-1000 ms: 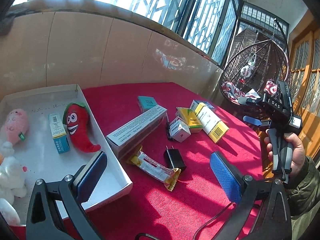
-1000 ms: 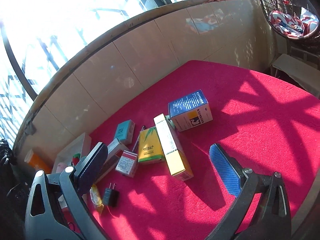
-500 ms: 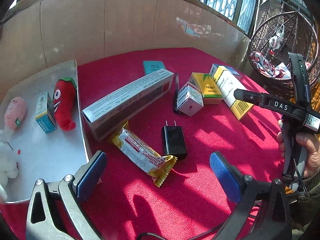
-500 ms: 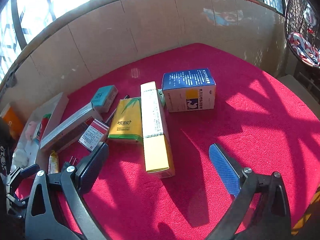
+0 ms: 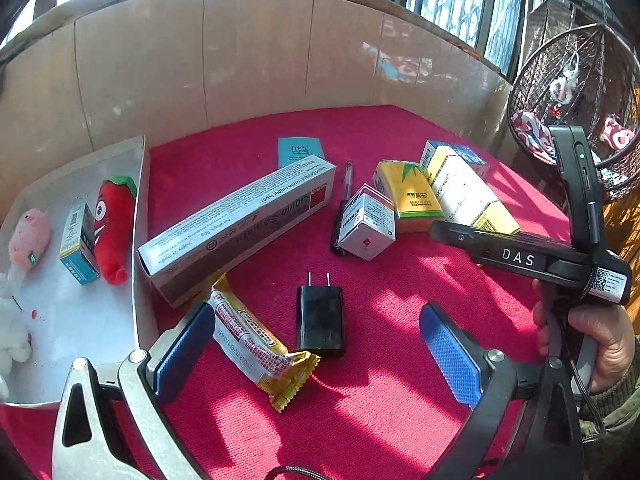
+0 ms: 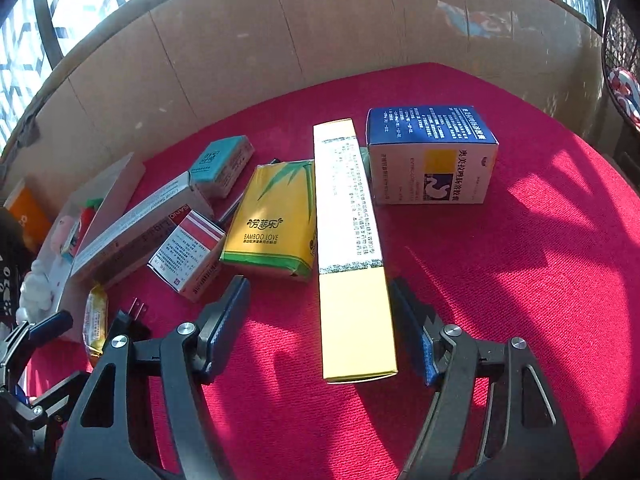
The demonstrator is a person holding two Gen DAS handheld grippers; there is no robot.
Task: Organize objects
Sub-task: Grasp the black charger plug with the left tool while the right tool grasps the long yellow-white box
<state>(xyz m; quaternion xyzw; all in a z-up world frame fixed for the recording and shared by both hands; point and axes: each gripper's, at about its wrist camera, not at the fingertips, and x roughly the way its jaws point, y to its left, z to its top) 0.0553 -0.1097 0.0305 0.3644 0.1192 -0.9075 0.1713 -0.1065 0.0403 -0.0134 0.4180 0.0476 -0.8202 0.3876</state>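
Observation:
My left gripper (image 5: 316,344) is open just above the red cloth, its jaws either side of a yellow snack bar (image 5: 256,338) and a black plug adapter (image 5: 320,320). My right gripper (image 6: 320,316) is open and straddles the near end of a long yellow-and-white box (image 6: 350,248); its right pad sits close to the box side. Beside that box lie a yellow Bamboo Love pack (image 6: 276,220), a blue-and-white box (image 6: 432,156), a small red-and-white box (image 6: 188,252), a teal box (image 6: 220,160) and a long grey sealant box (image 5: 236,220).
A white tray (image 5: 138,240) at the left holds a red chili plush (image 5: 114,220), a pink plush (image 5: 30,234) and a small teal box (image 5: 78,244). A black pen (image 5: 344,204) lies by the small box. A tan wall (image 5: 240,60) borders the table. A hanging basket chair (image 5: 576,92) stands right.
Both grippers have dropped and moved forward. The left now frames the snack bar and adapter. The right has closed in around the long yellow box and its jaws have narrowed.

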